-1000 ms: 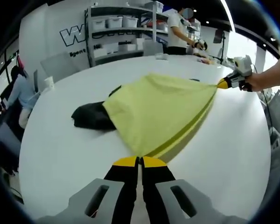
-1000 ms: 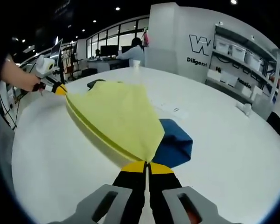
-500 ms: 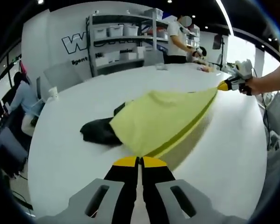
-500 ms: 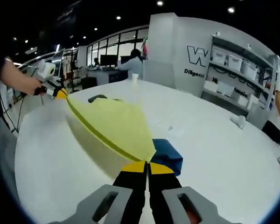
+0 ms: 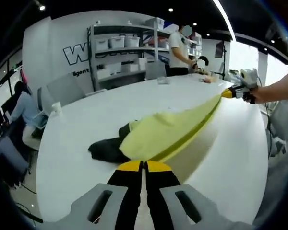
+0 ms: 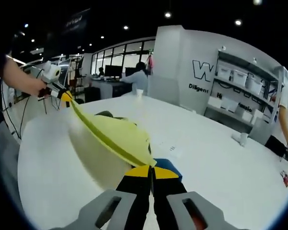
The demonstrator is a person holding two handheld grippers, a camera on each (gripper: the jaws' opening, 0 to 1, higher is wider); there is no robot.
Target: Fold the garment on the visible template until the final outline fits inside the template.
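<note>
1. Tabletop (image 5: 77, 143), white and wide, lies open ahead of both hand-held grippers, its far edges well apart from the cloth.
2. Yellow garment (image 5: 168, 132) hangs stretched between them above the tabletop, its far end trailing onto a dark garment (image 5: 105, 149).
3. Left hand-held gripper (image 5: 143, 166) and right hand-held gripper (image 6: 152, 171) each grasp a corner, jaws clenched; keep the edge taut and level while lowering.
</note>
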